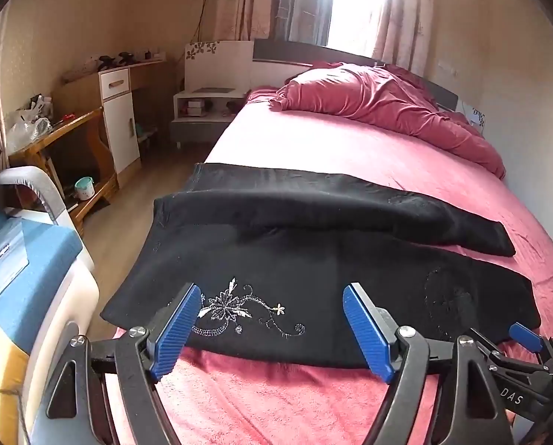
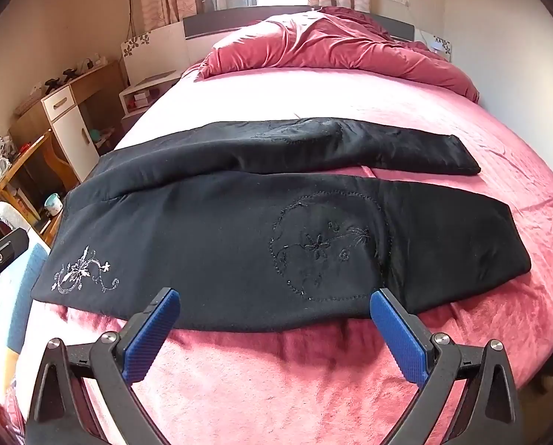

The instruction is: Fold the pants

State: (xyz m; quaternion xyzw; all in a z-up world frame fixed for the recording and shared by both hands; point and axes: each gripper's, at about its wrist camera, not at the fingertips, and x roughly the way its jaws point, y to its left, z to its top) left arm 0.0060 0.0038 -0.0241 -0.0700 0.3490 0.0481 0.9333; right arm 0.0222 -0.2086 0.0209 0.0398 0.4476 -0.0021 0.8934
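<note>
Left gripper [image 1: 270, 328] and right gripper [image 2: 274, 330]: jaws spread, empty, poised just short of the pants' near edge, presumably to pinch it. Black pants [image 2: 239, 244]: spread crosswise on the pink bed [image 2: 261, 382], legs apart, unfolded.

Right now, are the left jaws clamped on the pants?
No, the left gripper stands wide open above the black pants, gripping nothing.
</note>
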